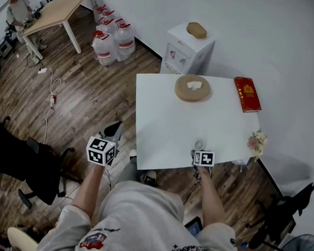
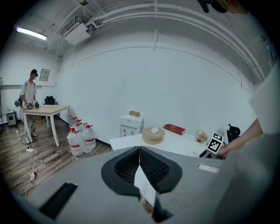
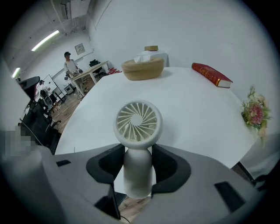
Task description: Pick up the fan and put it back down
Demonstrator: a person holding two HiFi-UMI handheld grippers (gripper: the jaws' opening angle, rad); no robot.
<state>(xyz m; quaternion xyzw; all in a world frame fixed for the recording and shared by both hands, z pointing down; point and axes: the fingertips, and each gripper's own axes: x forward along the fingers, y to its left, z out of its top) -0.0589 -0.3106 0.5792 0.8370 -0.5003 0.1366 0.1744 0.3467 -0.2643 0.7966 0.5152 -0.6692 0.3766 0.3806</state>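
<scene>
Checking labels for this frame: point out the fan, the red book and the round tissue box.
fan (image 3: 138, 121): right gripper view, centre of its round grille.
red book (image 1: 247, 94): head view, middle of its cover.
round tissue box (image 1: 184, 89): head view, lid left of the tissue.

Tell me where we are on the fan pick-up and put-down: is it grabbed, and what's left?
Grasp done: the right hand-held gripper is shut on the fan by its handle. In hand: the fan is held at the table's near edge; whether it touches the top is unclear. Left: rest it on the table and open the jaws. The left hand-held gripper is shut, empty, off to the side.
</scene>
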